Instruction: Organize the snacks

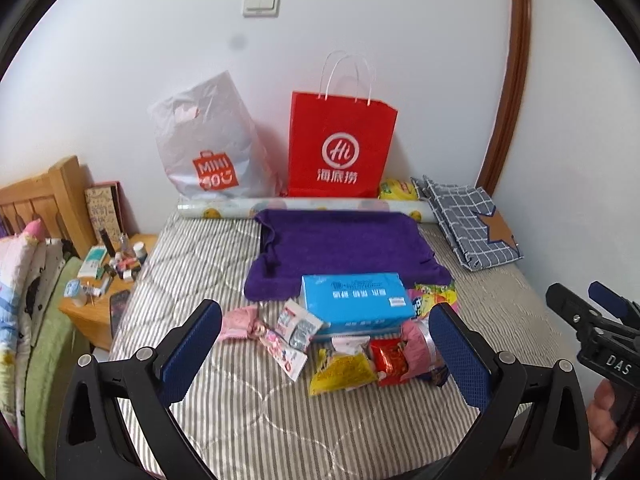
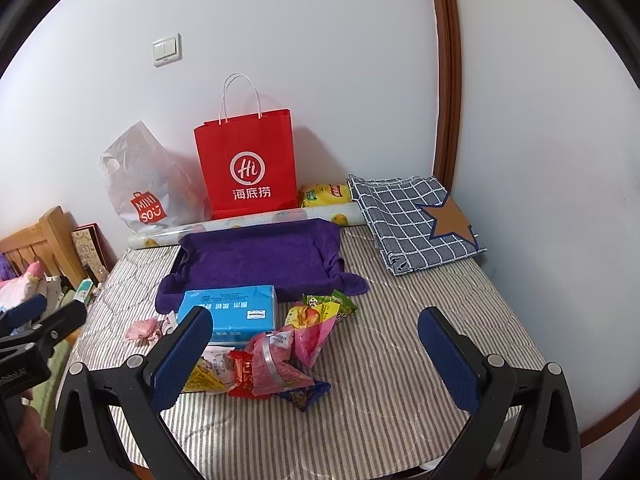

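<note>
I take the blue tissue box [image 1: 356,300] as my landmark on the striped bed [image 1: 240,420]. My left gripper [image 1: 326,354] hangs above the mattress on the near side of that box, its blue-padded jaws spread wide and holding nothing. My right gripper [image 2: 316,354] is likewise spread apart and empty, hovering to the near right of the box.

The snacks lie in a loose heap touching the box's near edge: a yellow packet [image 1: 342,372], a red packet [image 1: 390,360] beside it, and a pink packet [image 1: 240,322] off to the box's left. A green-and-yellow packet [image 2: 328,306] sits just right of the box. Behind the box spreads a purple towel [image 1: 340,244] (rumpled at its corners), and farther behind stands a red paper bag [image 1: 340,148] against the wall.
</note>
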A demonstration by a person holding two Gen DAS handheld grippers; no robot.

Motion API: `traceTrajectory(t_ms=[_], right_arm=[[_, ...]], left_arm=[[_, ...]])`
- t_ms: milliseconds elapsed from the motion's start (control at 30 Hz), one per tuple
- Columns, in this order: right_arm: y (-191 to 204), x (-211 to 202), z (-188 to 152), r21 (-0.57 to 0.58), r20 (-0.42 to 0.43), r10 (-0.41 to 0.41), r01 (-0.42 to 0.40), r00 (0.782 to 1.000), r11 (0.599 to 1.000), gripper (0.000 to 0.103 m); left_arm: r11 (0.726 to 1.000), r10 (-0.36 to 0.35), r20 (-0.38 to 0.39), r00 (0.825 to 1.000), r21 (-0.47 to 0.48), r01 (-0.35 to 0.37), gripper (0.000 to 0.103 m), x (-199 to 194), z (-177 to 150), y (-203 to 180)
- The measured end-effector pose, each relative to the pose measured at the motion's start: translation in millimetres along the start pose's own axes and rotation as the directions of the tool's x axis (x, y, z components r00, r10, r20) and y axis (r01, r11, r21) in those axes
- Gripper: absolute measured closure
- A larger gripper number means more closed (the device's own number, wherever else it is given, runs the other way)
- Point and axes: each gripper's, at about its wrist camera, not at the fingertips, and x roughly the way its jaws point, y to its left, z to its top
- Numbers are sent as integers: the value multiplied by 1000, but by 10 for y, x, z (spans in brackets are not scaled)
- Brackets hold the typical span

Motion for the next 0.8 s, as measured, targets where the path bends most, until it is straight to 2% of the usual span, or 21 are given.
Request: traceTrajectory(t_ms=[167,367,500,800], right_arm=[[9,44,-2,-10,0,3,-3,1000,1000,0],[13,140,2,-27,-11,-66,66,998,997,0],[-40,219,5,0,-13,-33,33,999,999,0],[-89,499,-124,-1,-48,-53,53,997,999,0]], left_arm=[[1000,12,-6,1000,15,-12,0,20,28,0],[1000,10,-3,1000,24,-10,0,100,31,28],[999,4,10,1000,38,-4,1,150,35,41],[1000,4,-5,1000,31,-4,4,364,6,144]])
